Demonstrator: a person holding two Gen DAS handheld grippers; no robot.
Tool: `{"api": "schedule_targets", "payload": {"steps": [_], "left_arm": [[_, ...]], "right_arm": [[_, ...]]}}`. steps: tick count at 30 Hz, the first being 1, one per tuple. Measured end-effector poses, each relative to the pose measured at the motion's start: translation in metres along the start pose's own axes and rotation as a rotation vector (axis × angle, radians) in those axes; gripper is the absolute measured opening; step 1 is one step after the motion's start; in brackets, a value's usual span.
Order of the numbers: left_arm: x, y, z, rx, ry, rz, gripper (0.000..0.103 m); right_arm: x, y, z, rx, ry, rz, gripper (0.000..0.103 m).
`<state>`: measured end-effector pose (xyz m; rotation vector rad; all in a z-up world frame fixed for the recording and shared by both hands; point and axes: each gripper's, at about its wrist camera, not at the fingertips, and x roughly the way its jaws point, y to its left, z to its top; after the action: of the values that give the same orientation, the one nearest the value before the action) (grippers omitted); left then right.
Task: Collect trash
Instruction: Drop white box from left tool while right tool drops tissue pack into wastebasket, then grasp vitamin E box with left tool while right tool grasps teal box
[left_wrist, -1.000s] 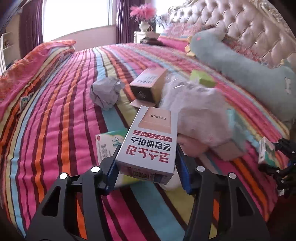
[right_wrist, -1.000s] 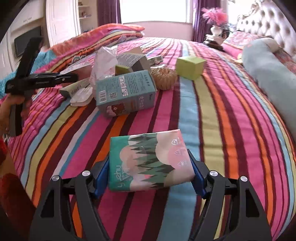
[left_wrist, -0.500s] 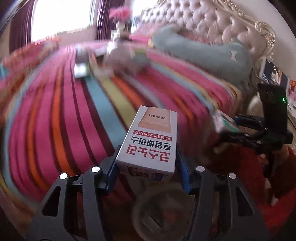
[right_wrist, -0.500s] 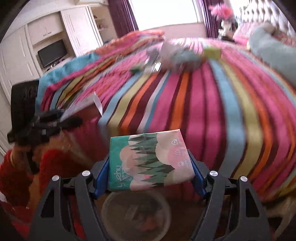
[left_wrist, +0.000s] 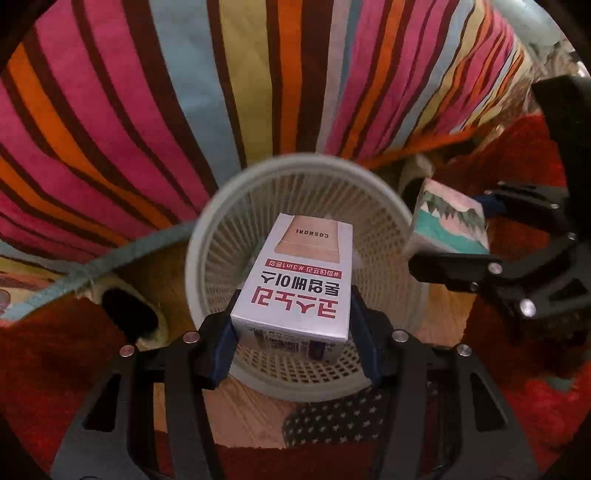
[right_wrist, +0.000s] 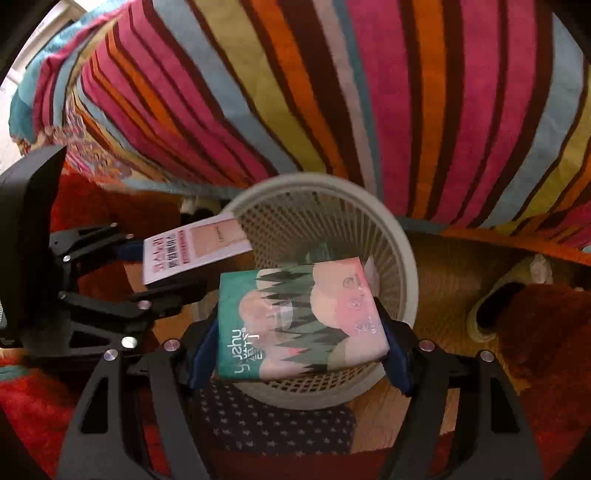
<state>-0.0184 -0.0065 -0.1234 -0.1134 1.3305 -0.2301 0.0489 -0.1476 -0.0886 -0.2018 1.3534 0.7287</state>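
A white box with red Korean lettering (left_wrist: 295, 284) sits clamped between the blue pads of my left gripper (left_wrist: 295, 332), which points down over a round cream mesh wastebasket (left_wrist: 221, 206). My right gripper (right_wrist: 299, 328) is shut on a green and pink tissue pack (right_wrist: 299, 317) above the same wastebasket (right_wrist: 402, 243). In the left wrist view the right gripper (left_wrist: 461, 236) and its tissue pack (left_wrist: 450, 225) hang at the basket's right rim. In the right wrist view the left gripper (right_wrist: 136, 266) holds the white box (right_wrist: 192, 251) at the basket's left rim. I see nothing inside the basket.
The striped bedspread (left_wrist: 184, 92) hangs down right behind the basket. A red rug (left_wrist: 55, 362) and wooden floor (right_wrist: 443, 277) surround it. A slipper (right_wrist: 498, 306) lies on the right, another (left_wrist: 125, 314) on the left. A star-patterned dark cloth (right_wrist: 277, 424) lies near the basket's front.
Both grippers swung away from the bed top and tilted down over the wastebasket on the floor, each still holding its item. The trash on the bed has left view.
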Motion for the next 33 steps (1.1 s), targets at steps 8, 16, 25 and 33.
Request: {"api": "schedule_targets", "payload": {"steps": [8,16,25,33], "left_arm": [[0.015,0.001,-0.005,-0.019,0.067,0.054,0.083],[0.016,0.005,-0.01,-0.029,0.066,0.064,0.083],[0.007,0.012,-0.008,-0.075,0.028,0.06,0.083],[-0.105,0.022,0.024,-0.026,-0.182,0.031,0.083]], "right_arm": [[0.01,0.0,0.0,-0.004,0.018,-0.021,0.073],[0.012,-0.008,-0.003,0.027,-0.011,-0.05,0.079],[0.009,-0.012,-0.004,0.045,-0.025,-0.065,0.079],[-0.085,0.005,0.022,0.014,-0.313,-0.128,0.079]]}}
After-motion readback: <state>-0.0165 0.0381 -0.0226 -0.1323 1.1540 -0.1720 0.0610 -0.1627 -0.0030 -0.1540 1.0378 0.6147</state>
